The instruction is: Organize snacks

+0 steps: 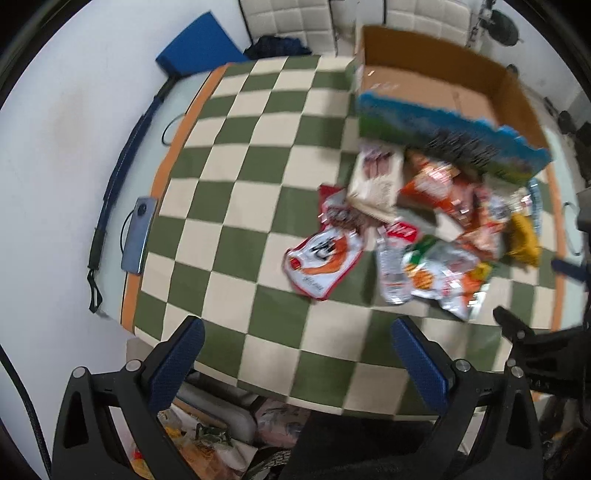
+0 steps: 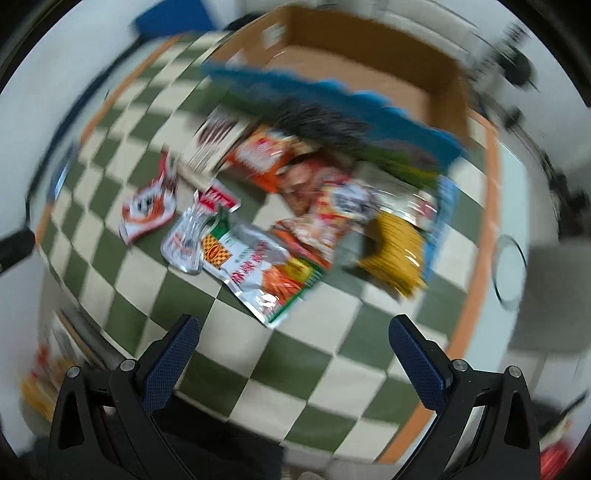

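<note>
A heap of snack packets (image 1: 436, 229) (image 2: 295, 206) lies on the green-and-cream checked tablecloth (image 1: 236, 206) (image 2: 332, 350), just in front of an open cardboard box (image 1: 443, 96) (image 2: 369, 70) with a blue-and-green printed front. A red-and-white pouch (image 1: 323, 260) (image 2: 147, 212) lies apart at the heap's left. A silver packet (image 1: 447, 280) (image 2: 258, 273) is nearest, and a yellow bag (image 1: 522, 240) (image 2: 397, 254) sits at the right. My left gripper (image 1: 299, 339) hovers open over the near table edge, nothing between its fingers. My right gripper (image 2: 295, 338) is open too, short of the silver packet. Both views are motion-blurred.
A grey phone (image 1: 138, 236) with a cable lies at the table's left edge, beside a dark strap (image 1: 110, 192). A blue cushion (image 1: 199, 44) and white padded chairs (image 1: 288, 18) stand beyond the table. Bags of goods (image 1: 207, 439) lie on the floor under the near edge.
</note>
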Motion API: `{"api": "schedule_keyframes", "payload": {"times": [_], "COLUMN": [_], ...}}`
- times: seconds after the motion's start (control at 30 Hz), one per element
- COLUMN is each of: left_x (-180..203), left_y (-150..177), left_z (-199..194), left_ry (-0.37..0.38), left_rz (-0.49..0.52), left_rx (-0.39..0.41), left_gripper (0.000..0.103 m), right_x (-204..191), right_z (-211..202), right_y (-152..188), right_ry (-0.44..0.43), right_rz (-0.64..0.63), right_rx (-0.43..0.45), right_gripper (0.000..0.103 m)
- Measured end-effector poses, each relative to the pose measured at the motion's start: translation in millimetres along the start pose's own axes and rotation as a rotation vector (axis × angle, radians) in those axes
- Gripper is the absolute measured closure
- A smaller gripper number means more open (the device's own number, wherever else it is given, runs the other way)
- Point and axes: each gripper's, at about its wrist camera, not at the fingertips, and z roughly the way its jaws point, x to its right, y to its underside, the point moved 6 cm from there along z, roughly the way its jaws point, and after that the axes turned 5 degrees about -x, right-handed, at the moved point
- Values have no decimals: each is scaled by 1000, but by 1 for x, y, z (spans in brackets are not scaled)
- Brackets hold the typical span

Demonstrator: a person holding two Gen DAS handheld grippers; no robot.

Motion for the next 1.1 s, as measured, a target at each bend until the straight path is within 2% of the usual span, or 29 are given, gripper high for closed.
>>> {"api": "schedule_keyframes", "payload": {"times": [0.23, 0.4, 0.57, 0.6, 0.67, 0.77, 0.87, 0.97, 1.1], "left_x": [-14, -20, -24, -24, -23, -21, -14, -6, 11], "left_y": [14, 20, 16, 14, 9, 1, -13, -31, -54], "left_z": [56, 79, 85, 86, 88, 90, 99, 112, 138], "left_ry": [-33, -44, -41, -53, -62, -60, -48, -31, 12], "left_rz": [-34, -81, -137, -138, -141, -125, -55, 37, 170], "left_rx": [-94, -149, -175, -174, -170, -159, -153, -155, -192], "left_gripper": [0, 0, 0, 0, 0, 0, 0, 0, 0], "right_x": [-44, -61, -69, -70, -68, -59, -46, -24, 6], "right_z": [64, 105, 137, 141, 151, 154, 155, 149, 149], "right_y": [-31, -41, -42, -42, -41, -43, -42, -44, -56], "right_ry": [120, 123, 118, 123, 126, 84, 47, 0, -82], "right_rz": [-307, -458, -534, -533, -516, -448, -395, -318, -144], "right_rx": [-55, -121, -177, -179, -191, -161, -142, -140, -169], "right_gripper": [0, 0, 1, 3, 14, 16, 21, 33, 39]}}
